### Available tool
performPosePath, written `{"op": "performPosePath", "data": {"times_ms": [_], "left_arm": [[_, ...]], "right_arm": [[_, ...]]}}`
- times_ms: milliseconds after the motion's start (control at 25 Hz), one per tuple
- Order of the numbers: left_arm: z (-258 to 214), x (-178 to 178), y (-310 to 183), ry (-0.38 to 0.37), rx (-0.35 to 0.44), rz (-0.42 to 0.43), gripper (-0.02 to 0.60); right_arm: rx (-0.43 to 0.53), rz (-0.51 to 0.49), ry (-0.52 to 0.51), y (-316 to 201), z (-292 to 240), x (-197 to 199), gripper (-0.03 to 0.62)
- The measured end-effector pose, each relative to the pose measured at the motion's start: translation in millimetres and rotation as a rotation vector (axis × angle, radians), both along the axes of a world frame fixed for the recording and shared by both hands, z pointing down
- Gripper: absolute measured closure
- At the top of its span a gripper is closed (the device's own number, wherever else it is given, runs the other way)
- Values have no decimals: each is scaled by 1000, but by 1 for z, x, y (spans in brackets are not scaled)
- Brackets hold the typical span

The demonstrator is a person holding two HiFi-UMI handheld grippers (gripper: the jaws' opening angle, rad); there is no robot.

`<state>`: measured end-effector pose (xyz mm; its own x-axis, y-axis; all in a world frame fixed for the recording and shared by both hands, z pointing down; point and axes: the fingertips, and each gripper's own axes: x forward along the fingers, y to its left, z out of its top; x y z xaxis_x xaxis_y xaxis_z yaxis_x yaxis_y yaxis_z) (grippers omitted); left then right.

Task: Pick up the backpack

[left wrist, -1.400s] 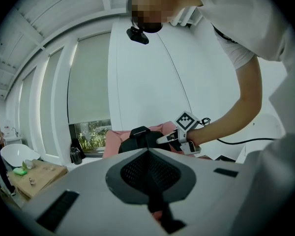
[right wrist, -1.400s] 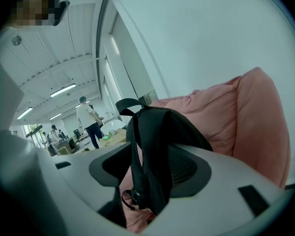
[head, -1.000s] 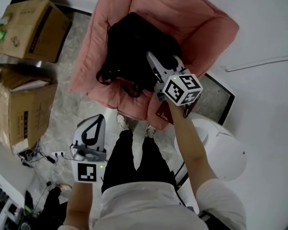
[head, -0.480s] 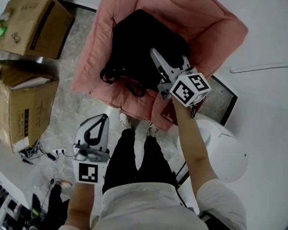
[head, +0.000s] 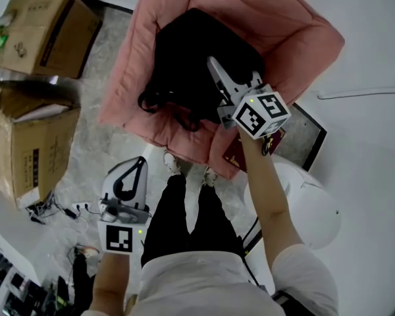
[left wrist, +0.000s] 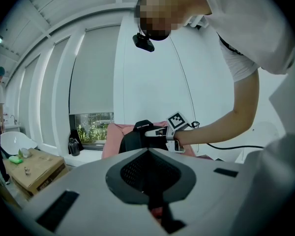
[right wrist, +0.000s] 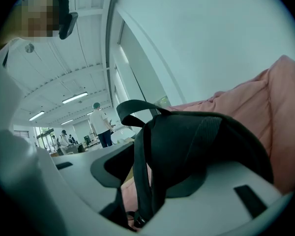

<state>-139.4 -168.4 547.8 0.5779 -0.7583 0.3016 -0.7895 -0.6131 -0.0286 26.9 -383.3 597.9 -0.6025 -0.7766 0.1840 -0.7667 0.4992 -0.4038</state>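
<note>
The left gripper (head: 139, 164) hangs low beside the person's leg, clenched on nothing (it has no part in this step). The black backpack (head: 184, 64) sits in the seat of the pink armchair (head: 283, 25). The right gripper (head: 214, 63) looks clamped on its strap (right wrist: 143, 176). A good lift, I judge, goes straight up and slowly, grip firm, so the loose loops clear the cushions.
</note>
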Motion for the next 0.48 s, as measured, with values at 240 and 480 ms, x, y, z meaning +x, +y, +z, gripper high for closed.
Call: {"op": "performPosePath", "data": {"times_ms": [240, 480], "left_arm": [[5, -3, 5, -4, -27, -8, 566], [5, -8, 6, -9, -35, -12, 566]], "right_arm": [[-10, 12, -21, -13, 6, -2, 404], [-3, -9, -28, -14, -1, -15, 421]]}}
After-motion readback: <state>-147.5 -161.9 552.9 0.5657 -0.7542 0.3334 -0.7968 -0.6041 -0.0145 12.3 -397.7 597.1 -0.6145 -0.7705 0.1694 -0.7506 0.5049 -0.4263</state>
